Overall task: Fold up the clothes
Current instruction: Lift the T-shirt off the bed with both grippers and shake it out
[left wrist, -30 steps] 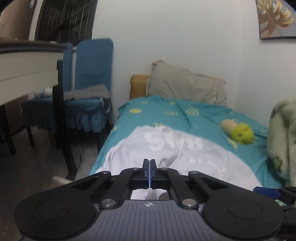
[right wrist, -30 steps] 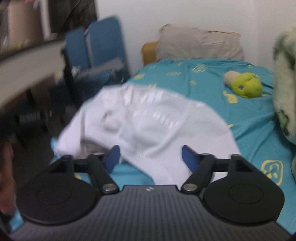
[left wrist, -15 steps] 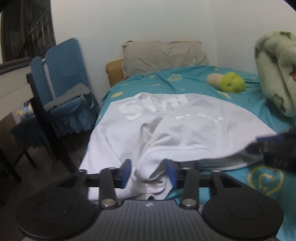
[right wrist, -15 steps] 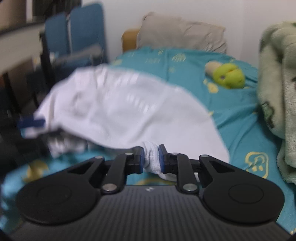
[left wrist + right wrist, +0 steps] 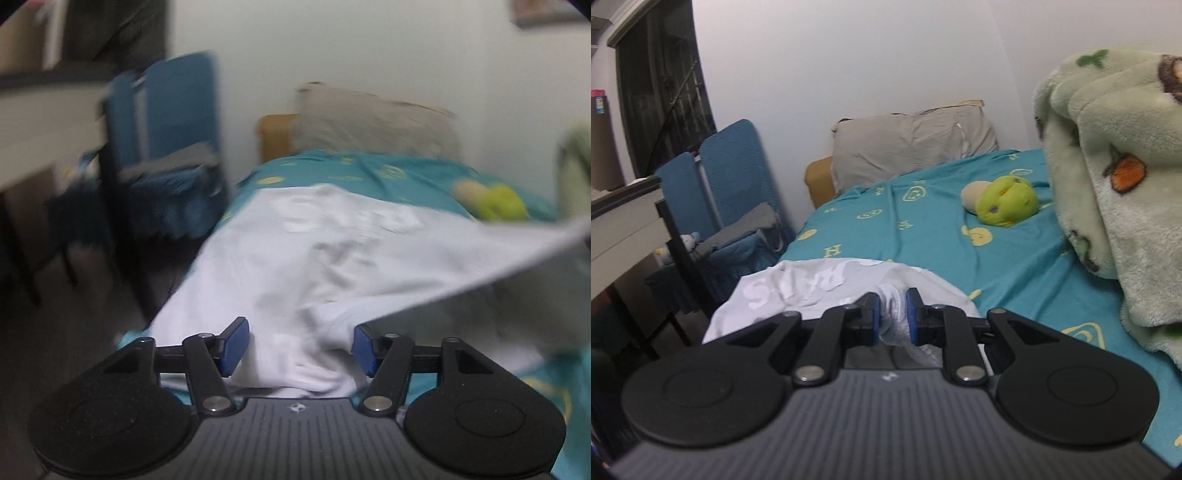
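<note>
A white T-shirt with pale lettering (image 5: 332, 251) lies on the teal bed sheet (image 5: 406, 173). In the left wrist view my left gripper (image 5: 299, 345) is open, its blue pads on either side of a bunched fold of the shirt. One corner of the shirt (image 5: 546, 243) is lifted off to the right. In the right wrist view my right gripper (image 5: 891, 318) is shut on a bunch of the white T-shirt (image 5: 812, 288) and holds it above the bed (image 5: 923, 229).
A grey pillow (image 5: 912, 144) lies at the bed's head. A green plush toy (image 5: 1004, 201) sits on the sheet. A green fleece blanket (image 5: 1115, 166) is piled at the right. Blue chairs (image 5: 731, 184) and a desk (image 5: 617, 229) stand left of the bed.
My left gripper opened wider around the shirt's fold. My right gripper stayed shut on the shirt and lifted it, pulling a corner up to the right.
</note>
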